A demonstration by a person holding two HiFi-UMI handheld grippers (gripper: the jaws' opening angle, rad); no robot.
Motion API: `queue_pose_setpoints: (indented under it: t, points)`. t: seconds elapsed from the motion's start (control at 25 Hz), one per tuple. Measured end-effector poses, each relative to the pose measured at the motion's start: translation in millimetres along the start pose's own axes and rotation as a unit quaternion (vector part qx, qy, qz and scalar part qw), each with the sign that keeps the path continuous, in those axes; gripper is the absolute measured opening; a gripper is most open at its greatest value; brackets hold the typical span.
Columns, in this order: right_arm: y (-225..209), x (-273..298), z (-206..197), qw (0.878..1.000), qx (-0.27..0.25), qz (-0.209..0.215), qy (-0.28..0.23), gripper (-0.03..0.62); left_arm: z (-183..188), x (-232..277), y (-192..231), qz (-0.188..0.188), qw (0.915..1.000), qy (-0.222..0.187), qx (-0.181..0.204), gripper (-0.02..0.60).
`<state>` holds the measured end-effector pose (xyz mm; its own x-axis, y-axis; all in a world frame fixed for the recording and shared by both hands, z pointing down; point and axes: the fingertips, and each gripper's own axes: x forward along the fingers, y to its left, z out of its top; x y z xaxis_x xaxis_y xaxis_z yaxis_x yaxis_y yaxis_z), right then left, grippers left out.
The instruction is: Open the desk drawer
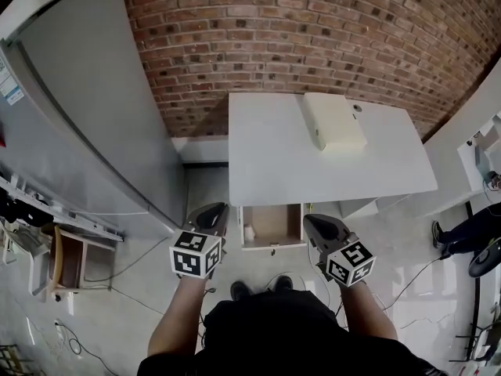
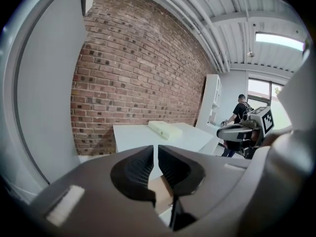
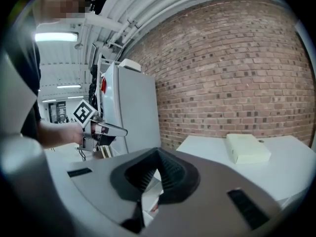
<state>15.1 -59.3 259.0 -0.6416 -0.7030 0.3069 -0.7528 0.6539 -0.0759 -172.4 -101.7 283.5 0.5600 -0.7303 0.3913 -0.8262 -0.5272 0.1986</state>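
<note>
The white desk [image 1: 270, 159] stands against a brick wall. Its drawer [image 1: 272, 225] is pulled out below the front edge, showing a brown inside and a small white item [image 1: 250, 233] at its left. My left gripper [image 1: 210, 218] hovers just left of the drawer, my right gripper [image 1: 319, 229] just right of it, and neither touches it. In the left gripper view the left gripper [image 2: 155, 149] is closed to a thin slit with nothing in it. In the right gripper view the right gripper [image 3: 158, 152] has its tips together and holds nothing.
A cream box [image 1: 334, 121] lies on the desk's far right. A tall grey cabinet [image 1: 86, 108] stands close on the left, with a wooden stool [image 1: 66, 261] below it. White furniture and another person [image 1: 462, 233] are at the right. Cables run across the floor.
</note>
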Motion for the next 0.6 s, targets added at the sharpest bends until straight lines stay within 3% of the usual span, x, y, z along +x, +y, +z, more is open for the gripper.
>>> queue_pose_setpoints:
  t: [0.32, 0.6]
  points:
    - [-15, -10, 69, 0.996, -0.032, 0.030, -0.078, 0.012, 71, -12, -18, 0.025, 0.9958, -0.072, 0.052, 0.028]
    - [-28, -16, 110, 0.991, -0.051, 0.047, -0.113, 0.012, 99, -11, -27, 0.049, 0.9922, -0.107, 0.041, 0.017]
